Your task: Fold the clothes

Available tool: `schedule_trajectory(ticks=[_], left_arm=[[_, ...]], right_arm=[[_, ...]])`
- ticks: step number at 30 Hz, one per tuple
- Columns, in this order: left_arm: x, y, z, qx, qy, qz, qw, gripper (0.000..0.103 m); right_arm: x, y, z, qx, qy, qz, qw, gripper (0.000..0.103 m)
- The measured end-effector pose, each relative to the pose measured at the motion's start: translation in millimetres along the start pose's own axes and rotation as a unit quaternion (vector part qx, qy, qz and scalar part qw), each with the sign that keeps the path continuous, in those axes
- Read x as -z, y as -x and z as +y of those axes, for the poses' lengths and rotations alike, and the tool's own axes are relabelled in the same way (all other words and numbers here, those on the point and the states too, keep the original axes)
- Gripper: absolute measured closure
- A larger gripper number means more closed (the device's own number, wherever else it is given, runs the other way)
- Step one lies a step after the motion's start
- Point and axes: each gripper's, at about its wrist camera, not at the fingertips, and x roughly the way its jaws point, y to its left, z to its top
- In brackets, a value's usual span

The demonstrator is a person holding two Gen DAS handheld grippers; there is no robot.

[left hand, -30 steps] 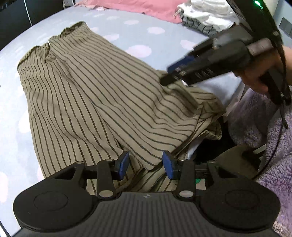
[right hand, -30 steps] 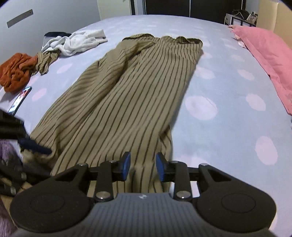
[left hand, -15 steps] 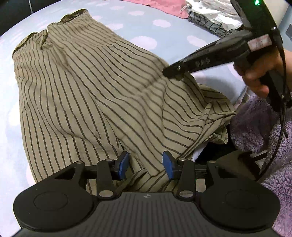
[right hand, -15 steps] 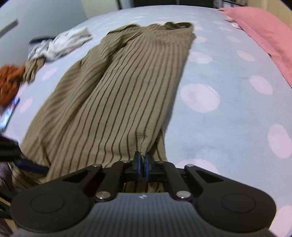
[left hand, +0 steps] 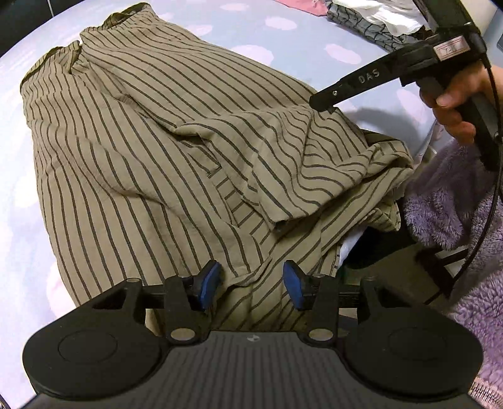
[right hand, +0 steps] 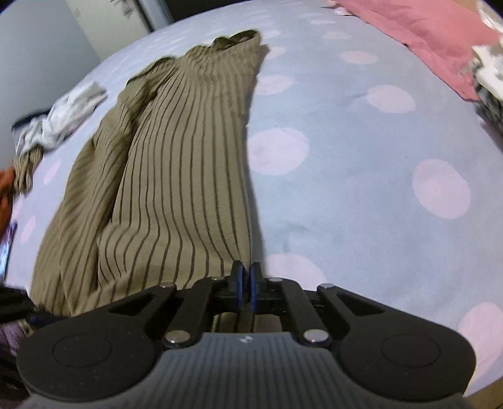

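The right gripper (right hand: 246, 284) has its blue pads pressed together on the near right edge of the striped garment (right hand: 176, 176), pinching a thin fold of cloth so that a ridge of fabric rises toward the tips. In the left wrist view this same gripper (left hand: 323, 105) reaches in from the right, held by the person's hand (left hand: 456, 100), its tip touching the bunched cloth at the garment's right side.

The left gripper (left hand: 251, 284) stands partly open and its jaws have just been opening a little further; the near hem of the garment lies between the blue pads (left hand: 209, 283), with a fold close against the left pad, but the pads do not clamp it.

The olive garment with dark stripes (left hand: 141, 151) lies spread lengthwise on the pale blue bedsheet (right hand: 361, 151) with pink spots, its gathered end far from both grippers and its near end rumpled and hanging over the bed's near edge. To the right of that end sits a purple fleece fabric (left hand: 456, 201). On the far right lie a pink pillow (right hand: 418, 28) and a stack of folded clothes (left hand: 377, 19); on the far left, a crumpled white garment (right hand: 63, 116).
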Motion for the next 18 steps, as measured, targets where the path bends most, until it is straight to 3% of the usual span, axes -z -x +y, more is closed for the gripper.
schedule_trajectory(ticks=[8, 10, 12, 16, 18], left_arm=[[3.5, 19.8, -9.7, 0.001, -0.020, -0.050, 0.9985, 0.060], [1.9, 25.4, -13.7, 0.001, -0.028, -0.074, 0.9969, 0.060], [-0.5, 28.2, -20.5, -0.002, -0.038, -0.094, 0.9948, 0.059], [-9.2, 14.4, -35.4, -0.006, -0.052, -0.089, 0.9946, 0.058], [-12.9, 1.0, -42.7, -0.006, -0.062, -0.074, 0.9953, 0.059]], right_arm=[[8.6, 27.4, 0.9, 0.026, 0.008, -0.022, 0.999, 0.087], [12.8, 36.8, -2.0, 0.013, -0.003, -0.025, 1.000, 0.073], [17.7, 45.0, -4.4, -0.008, -0.016, -0.029, 0.999, 0.070], [31.6, 55.1, 9.9, -0.046, 0.013, -0.019, 0.999, 0.069], [38.8, 51.0, 16.6, -0.044, 0.027, 0.000, 0.999, 0.069]])
